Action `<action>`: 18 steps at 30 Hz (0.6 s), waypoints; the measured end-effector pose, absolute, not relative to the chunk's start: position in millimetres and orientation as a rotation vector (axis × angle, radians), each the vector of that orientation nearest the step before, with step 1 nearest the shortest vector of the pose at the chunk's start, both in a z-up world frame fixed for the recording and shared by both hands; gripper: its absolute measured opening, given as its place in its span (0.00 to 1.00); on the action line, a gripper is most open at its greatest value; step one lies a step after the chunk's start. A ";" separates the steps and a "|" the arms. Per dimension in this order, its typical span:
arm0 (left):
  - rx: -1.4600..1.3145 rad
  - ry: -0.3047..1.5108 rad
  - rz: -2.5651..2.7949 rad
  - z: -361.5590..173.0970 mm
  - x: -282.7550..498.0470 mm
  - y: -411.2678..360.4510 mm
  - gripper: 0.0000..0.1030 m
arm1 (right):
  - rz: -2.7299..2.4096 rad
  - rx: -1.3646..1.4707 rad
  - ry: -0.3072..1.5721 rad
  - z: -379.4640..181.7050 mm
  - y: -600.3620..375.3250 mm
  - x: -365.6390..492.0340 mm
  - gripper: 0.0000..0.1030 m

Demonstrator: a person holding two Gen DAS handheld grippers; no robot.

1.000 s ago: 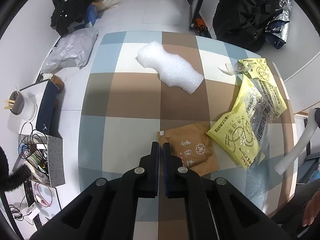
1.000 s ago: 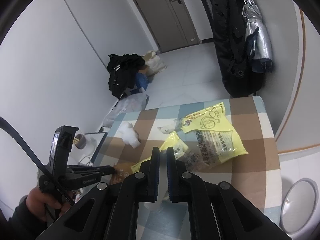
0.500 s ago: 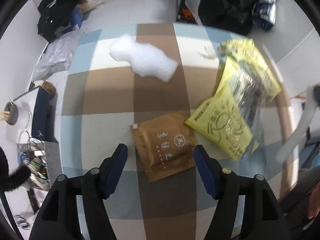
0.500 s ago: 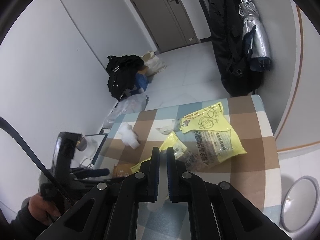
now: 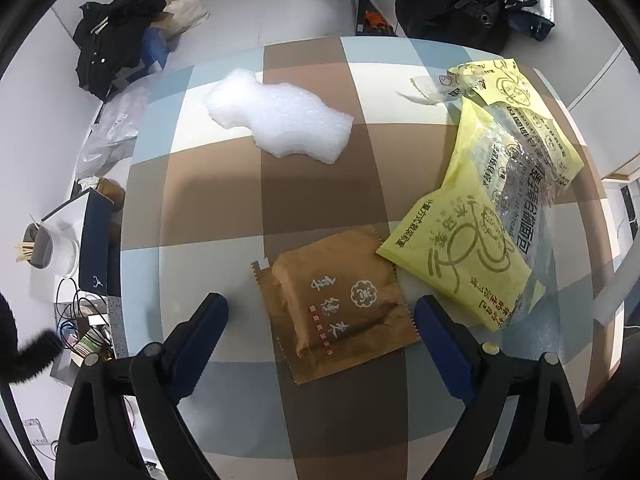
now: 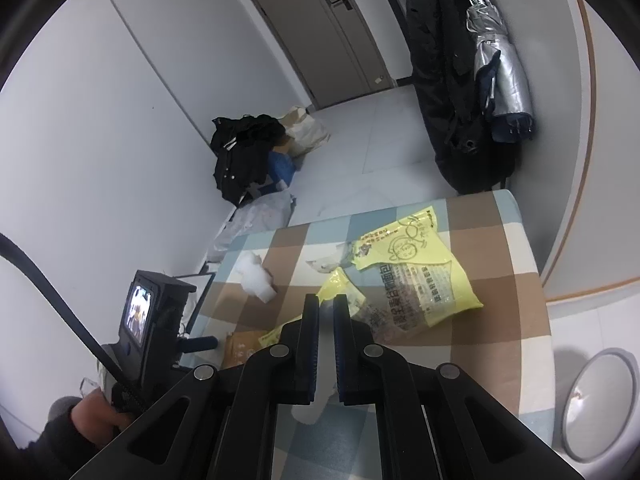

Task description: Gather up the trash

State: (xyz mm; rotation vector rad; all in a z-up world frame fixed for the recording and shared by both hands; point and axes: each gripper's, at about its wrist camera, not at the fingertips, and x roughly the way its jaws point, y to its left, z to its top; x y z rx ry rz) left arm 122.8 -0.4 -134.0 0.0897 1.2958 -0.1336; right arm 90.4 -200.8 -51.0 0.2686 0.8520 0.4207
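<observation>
A brown paper packet (image 5: 340, 304) lies on the checked table (image 5: 320, 184). My left gripper (image 5: 320, 308) is wide open, one finger on each side of the packet, just above it. A yellow plastic bread bag (image 5: 488, 216) lies right of the packet, and a white bubble-wrap piece (image 5: 280, 120) lies further back. My right gripper (image 6: 326, 304) is shut and empty, held above the table's near side. In the right wrist view the yellow bag (image 6: 412, 280), the bubble wrap (image 6: 256, 276) and part of the brown packet (image 6: 240, 348) show.
A round grey bin (image 6: 600, 400) stands on the floor right of the table. Black clothes and bags (image 5: 120, 36) lie on the floor behind. A cup and cables (image 5: 52, 248) sit left of the table. The left hand-held device with its screen (image 6: 148, 320) shows left.
My left gripper opened from shut to wide open and moved forward and down over the brown packet. My right gripper stayed shut and nearly still.
</observation>
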 end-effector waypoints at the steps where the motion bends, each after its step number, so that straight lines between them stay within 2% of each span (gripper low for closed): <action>1: 0.084 1.293 -0.128 -133.1 122.2 0.6 0.83 | 0.421 0.268 0.851 -50.7 -201.0 90.2 0.06; 2: 0.080 1.290 -0.125 -132.2 122.2 0.5 0.80 | 0.421 0.267 0.850 -50.9 -200.9 90.5 0.06; 4: 0.065 1.277 -0.110 -129.8 122.1 3.4 0.66 | 0.424 0.263 0.847 -50.4 -201.1 89.7 0.06; 6: 0.049 1.267 -0.097 -127.8 121.0 5.2 0.58 | 0.426 0.259 0.845 -50.1 -200.7 88.9 0.06; 15: 0.026 1.251 -0.099 -127.1 120.5 7.8 0.48 | 0.420 0.245 0.848 -52.5 -195.7 88.2 0.06; 17: 0.028 1.242 -0.082 -126.2 122.0 13.1 0.26 | 0.417 0.242 0.849 -53.4 -195.1 88.1 0.06; 18: 0.022 1.239 -0.080 -125.3 122.2 16.2 0.20 | 0.416 0.242 0.850 -53.8 -194.9 88.1 0.06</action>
